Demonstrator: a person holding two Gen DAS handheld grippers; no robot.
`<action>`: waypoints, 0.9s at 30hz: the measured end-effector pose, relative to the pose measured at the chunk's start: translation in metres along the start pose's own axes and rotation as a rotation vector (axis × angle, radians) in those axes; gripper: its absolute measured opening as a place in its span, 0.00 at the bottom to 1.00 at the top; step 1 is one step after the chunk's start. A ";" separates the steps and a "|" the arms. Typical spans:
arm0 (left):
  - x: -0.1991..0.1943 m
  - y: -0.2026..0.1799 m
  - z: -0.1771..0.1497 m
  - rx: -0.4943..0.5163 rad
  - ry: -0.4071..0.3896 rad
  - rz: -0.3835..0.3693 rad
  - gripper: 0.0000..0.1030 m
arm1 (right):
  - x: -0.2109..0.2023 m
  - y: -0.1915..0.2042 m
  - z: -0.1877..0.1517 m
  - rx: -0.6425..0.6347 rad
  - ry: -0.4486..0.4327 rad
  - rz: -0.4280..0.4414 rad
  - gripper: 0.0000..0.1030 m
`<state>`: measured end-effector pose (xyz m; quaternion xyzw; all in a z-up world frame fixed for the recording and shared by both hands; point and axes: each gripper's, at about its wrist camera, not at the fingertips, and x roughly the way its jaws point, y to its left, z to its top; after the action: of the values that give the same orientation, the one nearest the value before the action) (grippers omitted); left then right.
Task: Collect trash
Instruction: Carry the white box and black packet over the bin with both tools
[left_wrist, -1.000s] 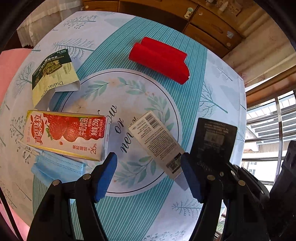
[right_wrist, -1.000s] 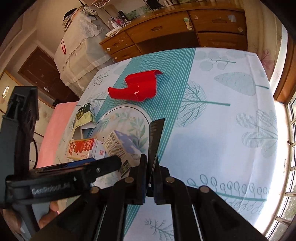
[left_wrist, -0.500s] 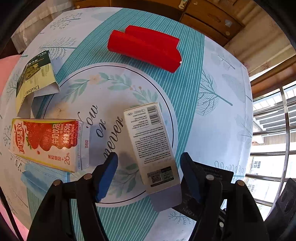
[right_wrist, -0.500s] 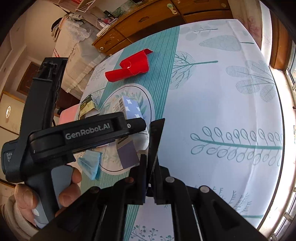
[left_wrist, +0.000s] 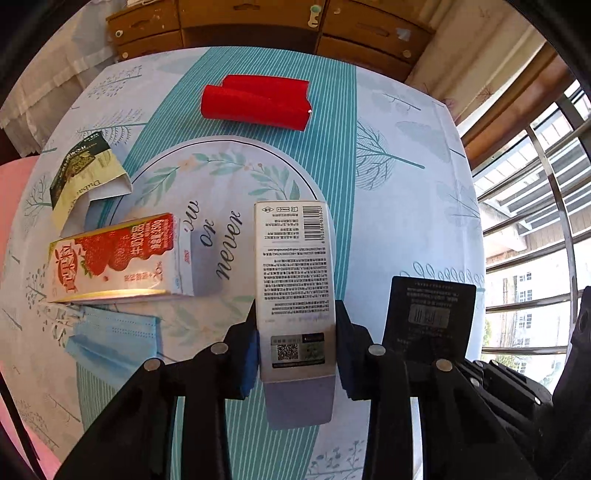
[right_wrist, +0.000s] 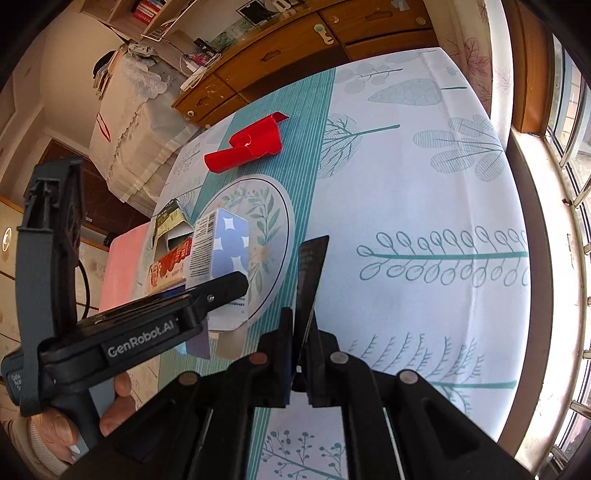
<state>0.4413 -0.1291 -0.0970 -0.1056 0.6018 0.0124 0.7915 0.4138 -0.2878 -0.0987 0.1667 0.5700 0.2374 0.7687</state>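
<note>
A tall white box with a barcode and small print sits between the blue pads of my left gripper. The jaws are closing and both pads touch the box's long sides near its lower end. In the right wrist view the same box shows a blue patterned face. My right gripper is shut on a flat black packet, held edge-up above the tablecloth. That packet also shows at the lower right of the left wrist view.
On the leaf-print tablecloth lie a red folded wrapper, a strawberry drink carton, a green and yellow packet and a blue face mask. Wooden drawers stand behind the table, and a barred window is at the right.
My left gripper has moved over the white box and its jaws have narrowed from wide apart to touching the box's sides. The right gripper kept the black packet and shifted sideways.
</note>
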 end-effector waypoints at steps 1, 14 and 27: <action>-0.008 0.002 -0.005 0.016 -0.010 0.003 0.32 | -0.003 0.003 -0.005 0.000 -0.004 -0.002 0.05; -0.116 0.071 -0.125 0.220 -0.096 -0.035 0.32 | -0.045 0.092 -0.116 0.026 -0.114 -0.098 0.05; -0.171 0.175 -0.271 0.390 -0.115 -0.128 0.32 | -0.036 0.197 -0.285 0.124 -0.099 -0.226 0.05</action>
<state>0.1108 0.0113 -0.0288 0.0123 0.5389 -0.1486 0.8291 0.0983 -0.1475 -0.0502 0.1601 0.5602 0.1054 0.8059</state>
